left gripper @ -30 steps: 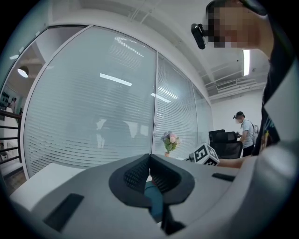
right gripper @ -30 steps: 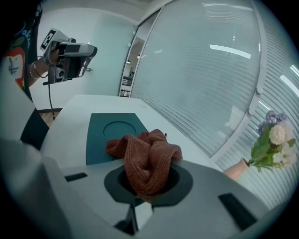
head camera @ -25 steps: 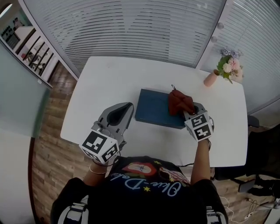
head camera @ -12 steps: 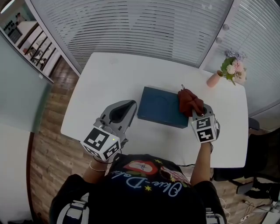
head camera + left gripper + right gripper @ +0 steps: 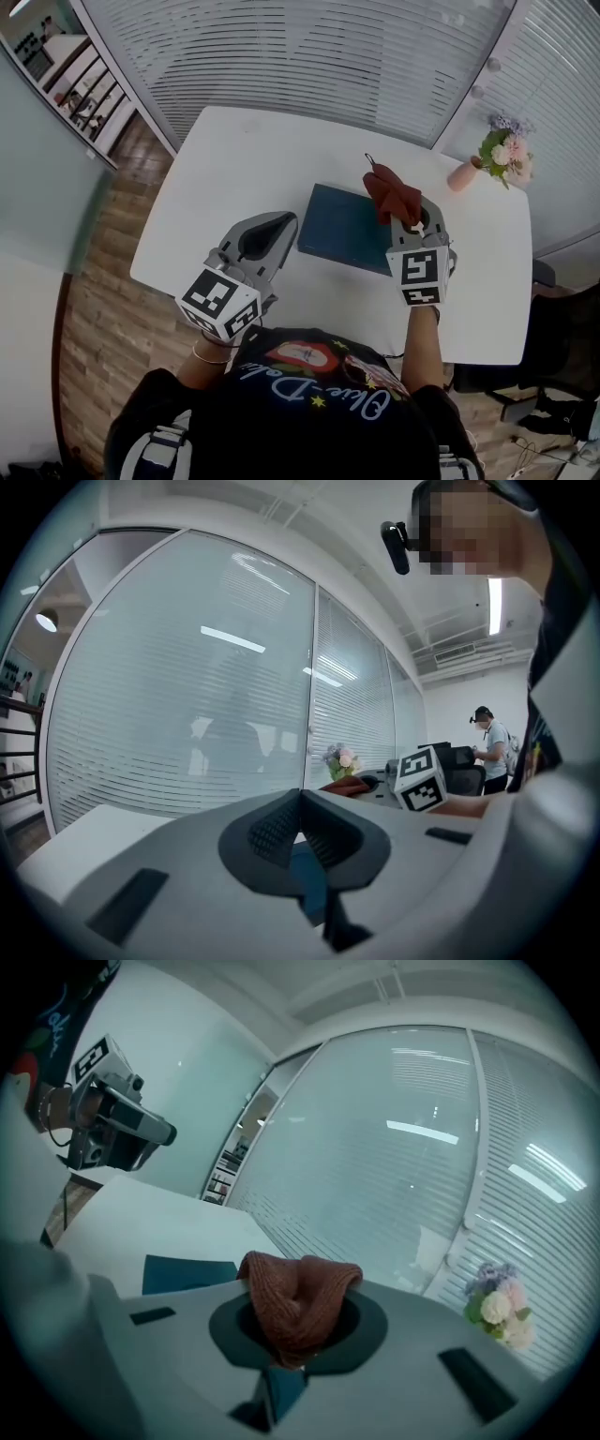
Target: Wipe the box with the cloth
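A flat dark blue box (image 5: 339, 231) lies on the white table (image 5: 230, 178). My right gripper (image 5: 403, 217) is shut on a rust-red knitted cloth (image 5: 391, 194), which bunches out of the jaws over the box's far right corner. In the right gripper view the cloth (image 5: 300, 1301) fills the jaws, with the box (image 5: 186, 1272) at the left behind it. My left gripper (image 5: 282, 221) hovers just left of the box, shut with nothing in it. In the left gripper view, a strip of the box (image 5: 308, 873) shows below the closed jaws (image 5: 300, 801).
A pink vase of flowers (image 5: 465, 172) stands at the table's far right corner. Glass walls with blinds run behind the table. The table's near edge lies close to the person's body. Another person (image 5: 489, 749) stands far off in the room.
My right gripper carried the cloth across the box's right end and then toward its far right corner. The left gripper has stayed in place, shut.
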